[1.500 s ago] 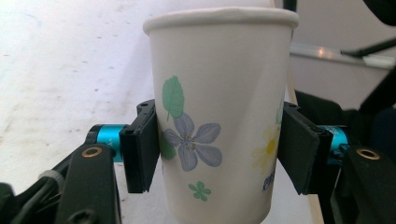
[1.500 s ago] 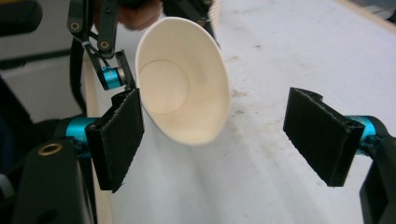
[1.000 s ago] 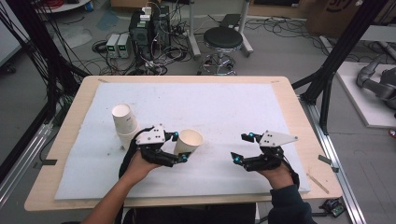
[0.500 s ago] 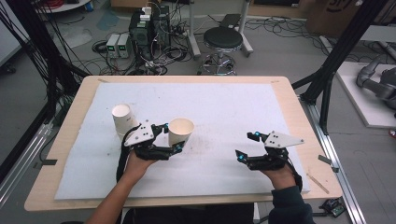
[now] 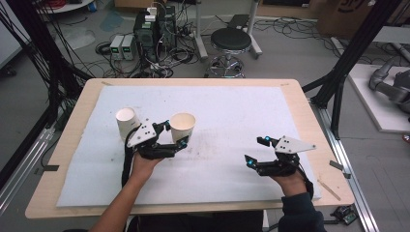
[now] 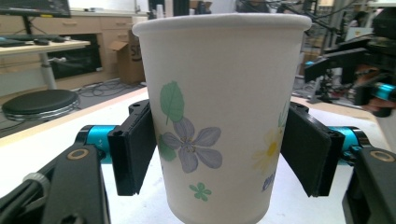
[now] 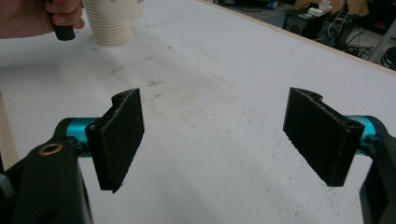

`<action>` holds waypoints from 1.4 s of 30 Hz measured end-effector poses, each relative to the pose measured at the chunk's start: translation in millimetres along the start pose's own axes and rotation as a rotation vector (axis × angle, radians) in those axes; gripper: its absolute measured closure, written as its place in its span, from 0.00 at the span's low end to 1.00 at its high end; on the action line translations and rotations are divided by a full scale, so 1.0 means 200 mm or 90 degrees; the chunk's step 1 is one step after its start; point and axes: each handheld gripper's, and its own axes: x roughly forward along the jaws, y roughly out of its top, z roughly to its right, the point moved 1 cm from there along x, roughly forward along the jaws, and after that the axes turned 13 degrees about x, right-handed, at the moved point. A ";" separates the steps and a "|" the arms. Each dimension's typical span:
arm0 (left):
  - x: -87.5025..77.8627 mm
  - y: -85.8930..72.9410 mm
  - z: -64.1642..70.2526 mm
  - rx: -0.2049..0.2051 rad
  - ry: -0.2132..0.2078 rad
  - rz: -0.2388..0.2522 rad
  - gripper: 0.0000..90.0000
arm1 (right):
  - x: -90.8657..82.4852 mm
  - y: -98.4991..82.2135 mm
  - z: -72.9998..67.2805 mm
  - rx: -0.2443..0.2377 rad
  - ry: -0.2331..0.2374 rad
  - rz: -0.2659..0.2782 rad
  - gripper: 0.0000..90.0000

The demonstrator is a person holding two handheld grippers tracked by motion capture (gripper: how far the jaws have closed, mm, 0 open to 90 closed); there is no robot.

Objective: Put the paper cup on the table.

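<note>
Looking from left to right across the high view, we first see a stack of paper cups (image 5: 126,121) standing upright on the white foam mat (image 5: 232,111) that covers the light wooden table (image 5: 309,121); in the right gripper view the stack's ribbed, layered rims (image 7: 111,29) show clearly

Just beside the stack, the left gripper (image 5: 175,134) holds a single paper cup (image 5: 183,126) upright. In the left gripper view its two flat black jaws are pressed against opposite sides of this cup (image 6: 219,116), closed only as far as the cup's width. The cup is smooth, white and tapered, with a rolled rim, printed with a green leaf, a pale purple flower, a small green flower and a yellow flower; we find no readable writing on it. Whether the cup's base touches the mat we cannot tell

Well apart to the right, the right gripper (image 5: 255,151) sits low above the mat, its jaws spread wide with nothing between them. In the right gripper view the matte black, roughly rectangular pads (image 7: 122,135) sit on turquoise metal cylinders, and the mat beneath shows faint brown scuffs

Beyond the table, a round black stool (image 5: 231,39) stands on the floor among tangled cables
</note>
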 end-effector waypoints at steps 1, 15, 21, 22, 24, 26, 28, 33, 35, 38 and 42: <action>0.01 0.00 0.00 -0.002 0.004 0.003 0.34 | 0.00 0.00 0.00 -0.001 0.000 0.001 0.23; 0.23 -0.09 -0.01 -0.025 0.005 -0.013 0.34 | -0.02 -0.02 0.00 0.002 -0.004 -0.003 0.23; 0.36 -0.14 0.04 -0.025 -0.021 -0.073 0.34 | -0.03 -0.02 0.01 0.004 -0.006 -0.001 0.23; 0.37 -0.15 0.04 -0.025 -0.023 -0.081 0.34 | -0.03 -0.03 0.02 0.002 -0.006 -0.002 0.23; 0.40 -0.16 0.06 -0.024 -0.029 -0.099 0.34 | -0.03 -0.03 0.02 0.005 -0.006 -0.005 0.23; 0.42 -0.18 0.07 -0.018 -0.027 -0.125 0.34 | -0.03 -0.03 0.02 0.004 -0.006 -0.008 0.23; 0.44 -0.19 0.07 -0.019 -0.028 -0.153 0.34 | -0.03 -0.03 0.02 -0.001 -0.007 -0.011 0.23; 0.47 -0.18 0.10 0.002 -0.006 -0.208 0.35 | -0.03 -0.03 0.02 -0.002 -0.005 -0.009 0.23; 0.49 -0.18 0.11 0.017 -0.007 -0.248 0.35 | -0.02 -0.03 0.01 -0.003 -0.005 -0.010 0.23; 0.49 -0.18 0.12 0.018 -0.005 -0.264 0.35 | -0.03 -0.03 0.01 -0.004 -0.004 -0.012 0.23; 0.46 -0.16 0.12 0.023 -0.008 -0.297 0.35 | -0.03 -0.03 0.01 -0.006 -0.003 -0.012 0.23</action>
